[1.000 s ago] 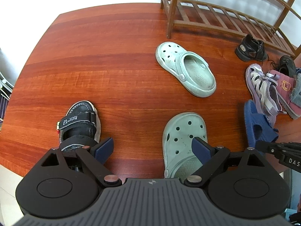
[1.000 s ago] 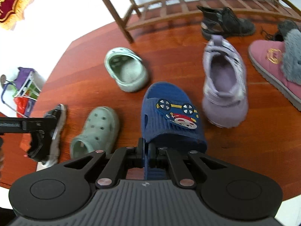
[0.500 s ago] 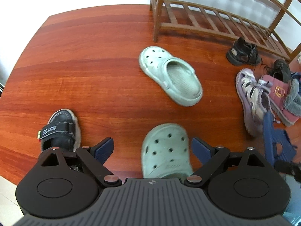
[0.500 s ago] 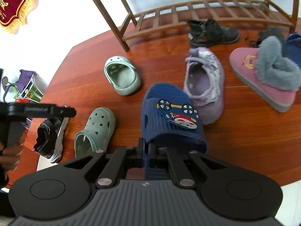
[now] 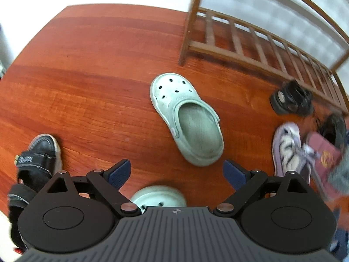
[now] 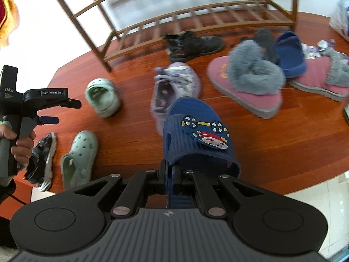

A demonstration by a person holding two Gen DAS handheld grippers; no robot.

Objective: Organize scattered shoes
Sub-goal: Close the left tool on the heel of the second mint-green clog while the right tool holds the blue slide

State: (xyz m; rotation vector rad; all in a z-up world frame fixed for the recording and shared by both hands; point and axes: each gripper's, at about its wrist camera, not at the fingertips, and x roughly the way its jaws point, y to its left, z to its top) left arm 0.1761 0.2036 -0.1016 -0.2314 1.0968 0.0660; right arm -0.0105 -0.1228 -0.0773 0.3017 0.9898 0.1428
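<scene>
Shoe rack (image 6: 196,19): lower shelf bare. My right claw (image 6: 170,181) is clamped on the blue slipper (image 6: 196,137), held above the floor, toe pointing away. My left claw (image 5: 176,171) gapes, nothing between. Only the right view shows two pink fur-trimmed slippers (image 6: 246,87).

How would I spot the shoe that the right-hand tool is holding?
Find the wooden shoe rack at the back of the red-brown floor, then look nearer. The right gripper is shut on a dark blue slipper. Alone among the shoes, it bears a cartoon car patch.
</scene>
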